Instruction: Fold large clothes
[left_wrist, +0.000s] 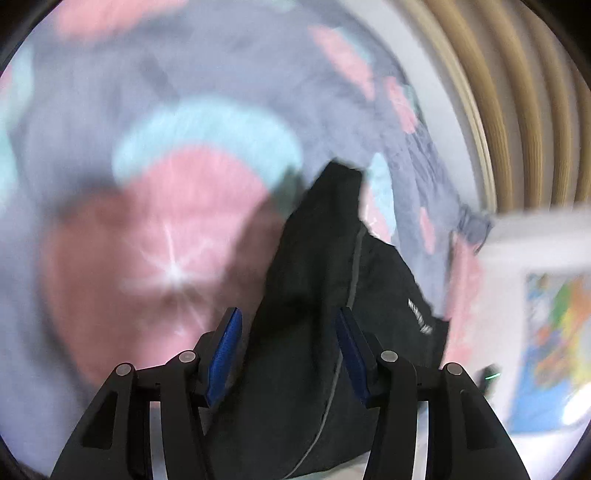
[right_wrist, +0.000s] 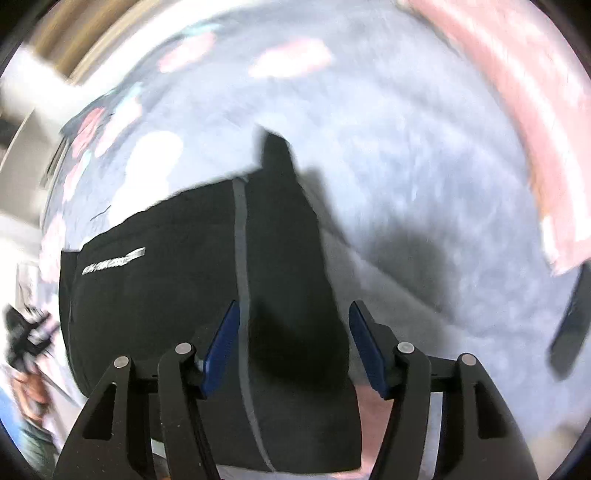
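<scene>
Between both wide-open hand-held grippers lies soft black garment, ungripped.

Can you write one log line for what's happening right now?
left gripper: jaws open around black garment | right gripper: jaws open, same garment | bedspread underneath

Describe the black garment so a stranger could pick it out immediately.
Start from the grey bedspread with pink and light blue patches that fills both views. The black garment lies on it, between each gripper's blue fingers. It is the only dark cloth, with a grey seam stripe and a small white printed logo.
</scene>
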